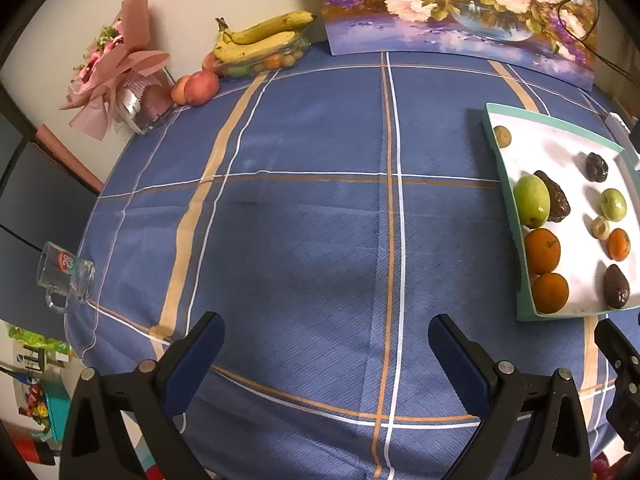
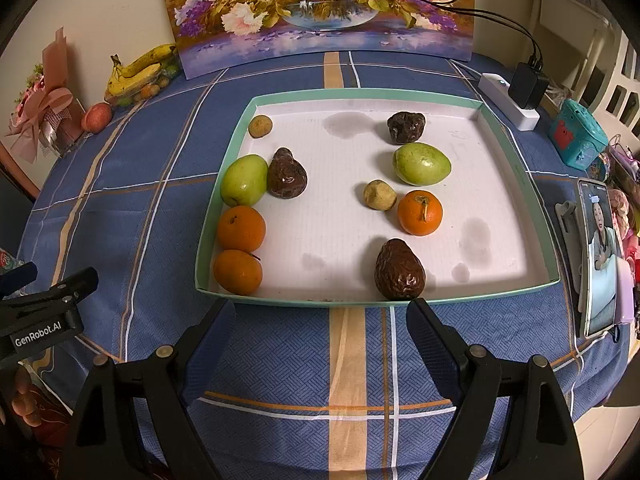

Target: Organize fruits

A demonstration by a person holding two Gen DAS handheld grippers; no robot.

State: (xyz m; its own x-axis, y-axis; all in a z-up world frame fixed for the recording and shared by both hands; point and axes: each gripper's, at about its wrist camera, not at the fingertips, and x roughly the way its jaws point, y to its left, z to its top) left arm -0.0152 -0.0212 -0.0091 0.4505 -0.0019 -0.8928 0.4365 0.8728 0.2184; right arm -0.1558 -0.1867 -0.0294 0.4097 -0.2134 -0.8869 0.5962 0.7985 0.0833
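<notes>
A shallow white tray with a teal rim (image 2: 516,168) lies on the blue checked tablecloth; it also shows at the right of the left wrist view (image 1: 496,148). In it, along the left wall, lie a small tan fruit (image 2: 260,126), a green fruit (image 2: 244,180), a dark wrinkled fruit (image 2: 287,174) and two oranges (image 2: 241,228) (image 2: 237,272). On the right lie a dark fruit (image 2: 405,127), a green fruit (image 2: 421,164), a tan fruit (image 2: 379,195), an orange (image 2: 420,213) and a dark fruit (image 2: 399,270). My right gripper (image 2: 322,320) is open and empty just before the tray's near rim. My left gripper (image 1: 326,332) is open and empty over bare cloth left of the tray.
Bananas on a glass dish of small fruit (image 1: 260,40) and apples (image 1: 202,87) sit at the back left by a pink bouquet (image 1: 116,80). A glass mug (image 1: 66,274) stands at the left edge. A flower painting (image 2: 320,8) leans at the back. A power strip (image 2: 508,100), teal box (image 2: 578,136) and phone (image 2: 598,256) are at the right.
</notes>
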